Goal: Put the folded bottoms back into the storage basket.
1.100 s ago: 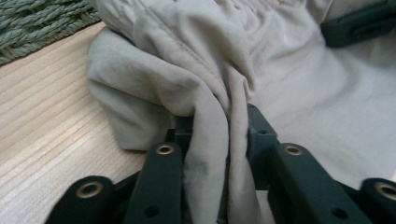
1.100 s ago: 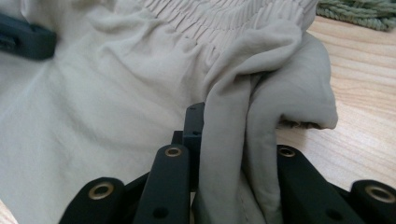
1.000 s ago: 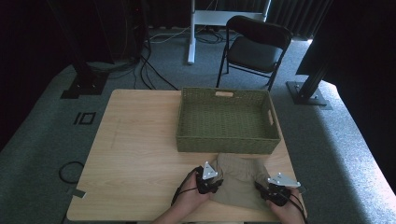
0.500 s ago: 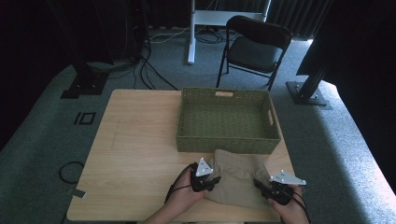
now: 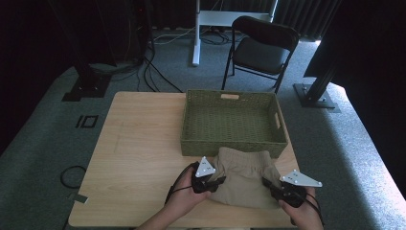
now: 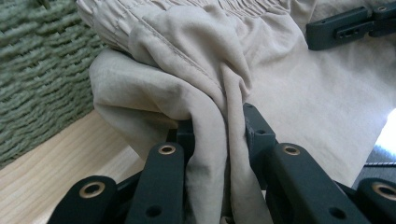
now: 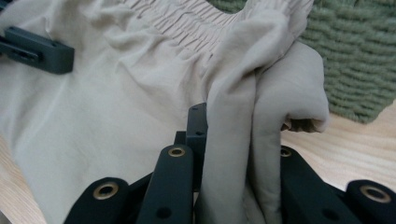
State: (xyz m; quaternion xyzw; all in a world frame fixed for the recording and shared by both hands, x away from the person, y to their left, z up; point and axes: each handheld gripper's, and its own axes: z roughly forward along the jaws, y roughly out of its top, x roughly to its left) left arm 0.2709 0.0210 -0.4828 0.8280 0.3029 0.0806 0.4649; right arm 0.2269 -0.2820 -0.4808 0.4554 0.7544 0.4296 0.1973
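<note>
The beige shorts (image 5: 245, 178) were bunched up and pinched from both sides, basically. On the left gripper (image 5: 205, 181), a thick fold of the fabric (image 6: 219, 140) was clamped tight between the two black jaws, as seen in the left gripper view, with the cloth spilling up and over them. Same deal on the right gripper (image 5: 287, 190): a doubled-over fold (image 7: 247, 140) was squeezed between its jaws in the right gripper view, so both claws were clenched on the garment. The elastic waistband (image 7: 187, 28) was seen gathered at the far side, up against the basket. From above, the shorts were laid near the front edge of the wooden table (image 5: 139, 158), toward its right front corner, with the far edge of the cloth touching the front wall of the green woven basket (image 5: 233, 143). The basket was set toward the back right of the table. Beyond the table, a black folding chair (image 5: 261, 48) was parked on the grey carpet.
</note>
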